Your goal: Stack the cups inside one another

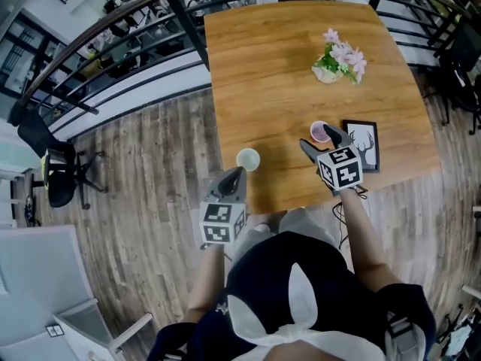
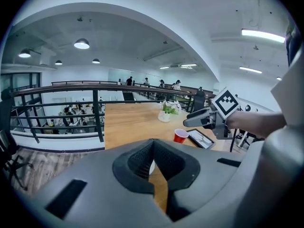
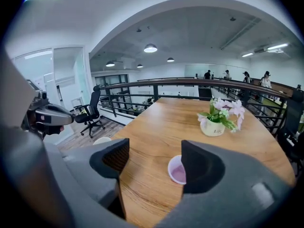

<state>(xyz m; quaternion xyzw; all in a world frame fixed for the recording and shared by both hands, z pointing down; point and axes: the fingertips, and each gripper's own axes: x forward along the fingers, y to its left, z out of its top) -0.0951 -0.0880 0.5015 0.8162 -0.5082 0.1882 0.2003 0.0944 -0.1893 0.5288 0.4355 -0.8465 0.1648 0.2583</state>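
Wooden table point(image 1: 285, 43) mid-frame, white cup point(image 1: 248, 159) and red cup point(image 1: 319, 131) apart, nothing stacked yet; left gripper point(image 2: 153, 144) closed, empty, right gripper point(image 3: 154, 156) wide open around red cup.

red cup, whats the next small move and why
Probably ease the right hand-held gripper forward and slightly right to bring the red cup between its jaws: they stand apart, empty, with the cup just ahead, partly behind the right jaw.
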